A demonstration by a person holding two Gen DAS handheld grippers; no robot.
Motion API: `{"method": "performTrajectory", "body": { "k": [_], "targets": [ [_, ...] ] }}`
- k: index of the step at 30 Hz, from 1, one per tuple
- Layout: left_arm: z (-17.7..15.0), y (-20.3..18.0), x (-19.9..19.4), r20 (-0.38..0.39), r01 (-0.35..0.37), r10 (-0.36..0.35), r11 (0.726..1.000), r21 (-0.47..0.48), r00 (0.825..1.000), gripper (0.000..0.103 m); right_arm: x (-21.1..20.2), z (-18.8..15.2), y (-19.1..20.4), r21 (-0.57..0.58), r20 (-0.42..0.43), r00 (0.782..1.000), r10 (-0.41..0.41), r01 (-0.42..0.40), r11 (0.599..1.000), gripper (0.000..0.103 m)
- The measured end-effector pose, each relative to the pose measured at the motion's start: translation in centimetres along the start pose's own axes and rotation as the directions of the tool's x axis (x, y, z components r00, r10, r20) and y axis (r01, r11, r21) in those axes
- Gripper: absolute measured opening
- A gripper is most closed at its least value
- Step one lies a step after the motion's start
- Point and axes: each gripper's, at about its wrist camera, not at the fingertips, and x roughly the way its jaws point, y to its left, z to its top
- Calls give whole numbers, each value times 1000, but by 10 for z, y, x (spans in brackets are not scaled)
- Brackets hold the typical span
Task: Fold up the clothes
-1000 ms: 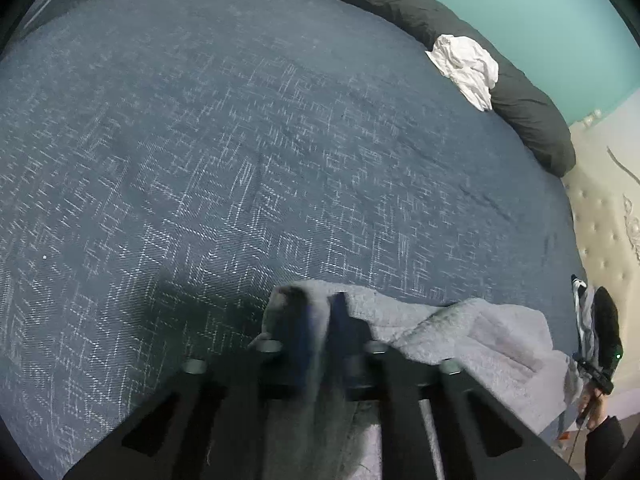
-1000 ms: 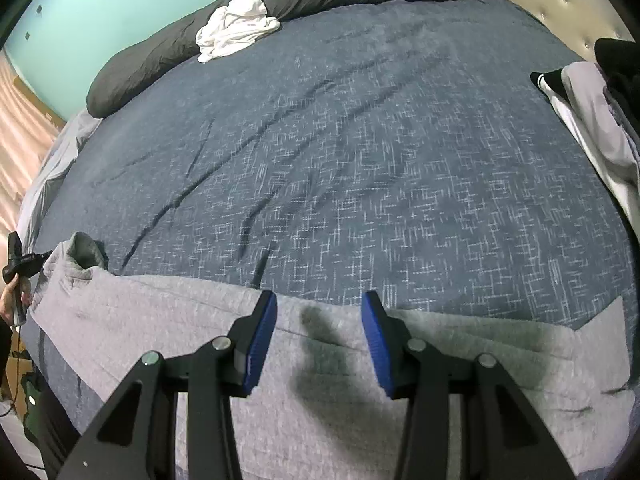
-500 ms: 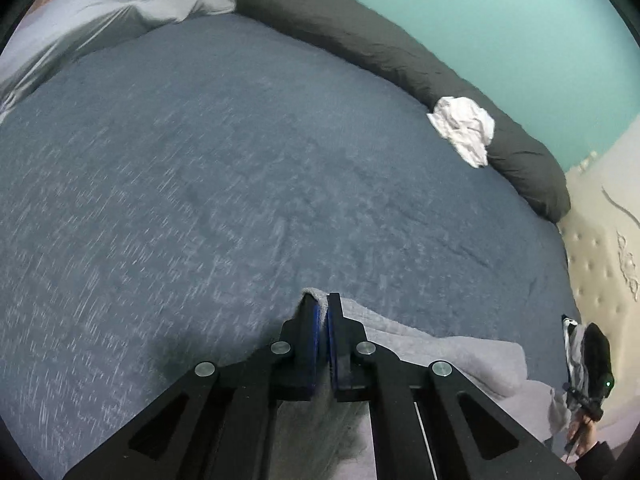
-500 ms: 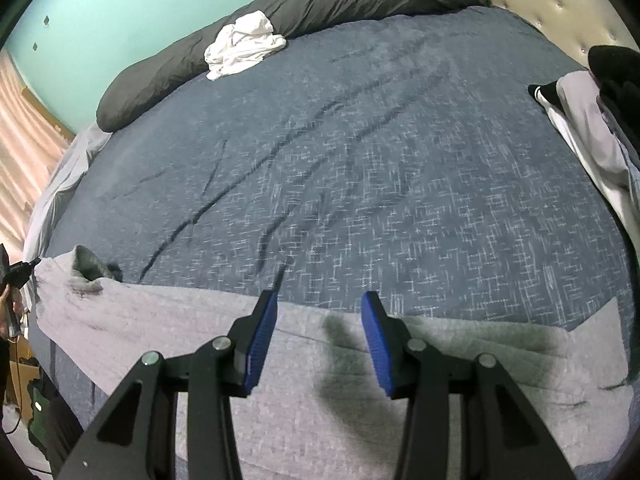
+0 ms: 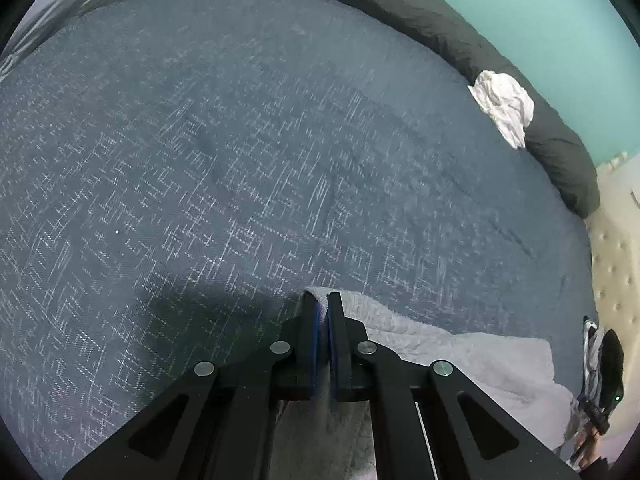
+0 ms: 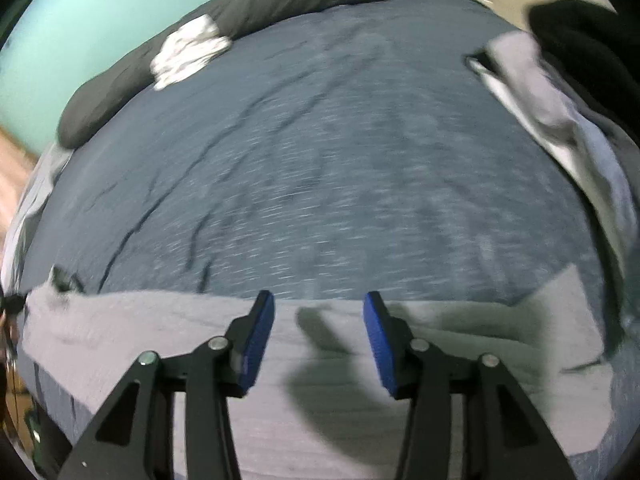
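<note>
Widening since earlier, right tool (image 6: 319, 334) hangs released over blurred grey garment (image 6: 280, 392); left tool (image 5: 325, 322) clenches its corner.

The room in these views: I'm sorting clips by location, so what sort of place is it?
Most likely a bedroom: a bed under a dark blue bedspread, a tufted cream headboard, and a long dark pillow against the wall.

Grey garment (image 6: 328, 392) (blue white-flecked bedspread (image 5: 240, 160))

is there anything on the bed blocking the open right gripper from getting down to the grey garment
Nothing visible does. The right gripper hangs open just over the flat grey garment, with only its own shadow between. The white crumpled cloth and clothes pile lie far off.
</note>
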Motion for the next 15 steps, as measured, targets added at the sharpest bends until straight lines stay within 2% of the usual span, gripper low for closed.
{"method": "performTrajectory", "body": {
  "k": [3, 5, 15],
  "targets": [
    [-3, 3, -2, -5, -2, 2, 1000, -1, 1000, 6, -1, 0, -16, 10, -5, 1000, -4, 4, 1000, 54],
    [-4, 3, -5, -5, -7, 7, 1000, 1, 1000, 8, 3, 2, -18, -13, -33, 999, -5, 4, 1000, 60],
    [-6, -1, -18, -4, -33, 33, 999, 21, 999, 10, 23, 0, -5, -231, -172, 981, -90, 49, 972, 64]
  ]
}}
